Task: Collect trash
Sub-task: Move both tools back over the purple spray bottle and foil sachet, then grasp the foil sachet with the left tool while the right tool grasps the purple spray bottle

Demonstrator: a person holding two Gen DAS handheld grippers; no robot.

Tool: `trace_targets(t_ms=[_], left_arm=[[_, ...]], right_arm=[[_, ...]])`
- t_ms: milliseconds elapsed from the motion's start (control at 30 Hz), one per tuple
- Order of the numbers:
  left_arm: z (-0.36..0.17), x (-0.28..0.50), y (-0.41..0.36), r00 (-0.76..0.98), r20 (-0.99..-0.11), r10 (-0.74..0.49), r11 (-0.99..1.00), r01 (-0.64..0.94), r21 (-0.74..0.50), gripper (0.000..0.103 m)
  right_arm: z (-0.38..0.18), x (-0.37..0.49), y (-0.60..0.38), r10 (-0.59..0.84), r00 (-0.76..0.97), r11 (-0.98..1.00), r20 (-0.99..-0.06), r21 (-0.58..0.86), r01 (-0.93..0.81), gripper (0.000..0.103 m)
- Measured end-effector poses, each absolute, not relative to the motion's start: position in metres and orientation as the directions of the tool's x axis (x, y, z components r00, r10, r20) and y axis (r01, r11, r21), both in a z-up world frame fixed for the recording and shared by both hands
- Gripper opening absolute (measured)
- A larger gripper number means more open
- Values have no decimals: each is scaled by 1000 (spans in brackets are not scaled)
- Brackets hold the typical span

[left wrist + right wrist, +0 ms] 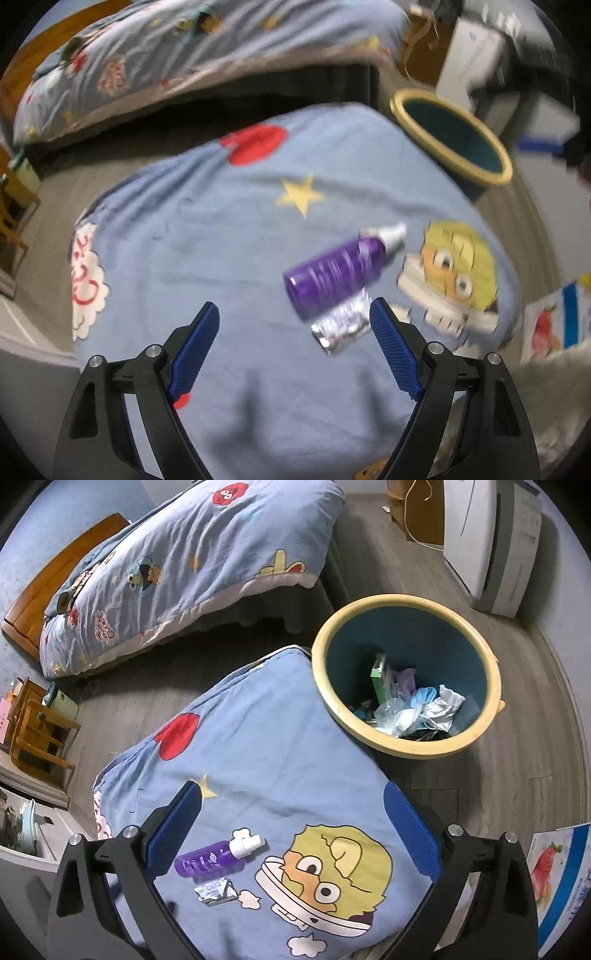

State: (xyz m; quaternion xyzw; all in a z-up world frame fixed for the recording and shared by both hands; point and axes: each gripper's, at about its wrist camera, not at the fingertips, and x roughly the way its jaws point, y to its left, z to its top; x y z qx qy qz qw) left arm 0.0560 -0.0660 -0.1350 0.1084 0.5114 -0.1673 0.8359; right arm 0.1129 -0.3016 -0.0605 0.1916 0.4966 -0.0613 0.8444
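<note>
A purple spray bottle (338, 275) with a white nozzle lies on a blue cartoon quilt (221, 229), and a crumpled silver wrapper (341, 325) lies against it. My left gripper (293, 314) hangs open above the quilt, with the bottle and wrapper just inside its right finger and nothing pressed. In the right wrist view the bottle (214, 858) and wrapper (216, 890) lie low on the left. My right gripper (291, 794) stands wide open over the quilt (266, 746), holding nothing. A yellow-rimmed blue bin (406, 672) beside the bed holds several pieces of trash.
A second bed with the same kind of quilt (192, 565) stands across a strip of grey wood floor (480, 775). A white cabinet (491, 542) is at the back right, wooden furniture (37, 731) at the left. A printed paper with a strawberry (554, 871) lies at the right edge.
</note>
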Motion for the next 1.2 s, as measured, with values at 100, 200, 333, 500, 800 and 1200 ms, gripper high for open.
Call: trace_targets(t_ms=[100,200,333,500,800,1200], left_arm=[[-147,51,-77,406,-898,-169,890,454,37,81],[-158,51,-86,374,-911,-175,870,492,34,69],[-173,53,-99,344,-924,-166,847,529,45,59],[-188,55,-110,317,-938,-143,819,570,68,56],[-190,56,-112,242,-953,-184,792,610,2,30],[-132,48,-87,323,-904,-278,814,580,-43,22]], right_arm=[[-59,115,-299,84,508,926,-857,255,277,97],[-62,119,-297,83,502,933,-861,245,265,97],[-66,124,-300,96,496,929,-863,257,267,97],[-68,127,-301,102,493,930,-864,258,261,97],[-72,136,-294,109,485,942,-868,246,229,97],[-99,130,-275,172,405,929,-898,285,236,97]])
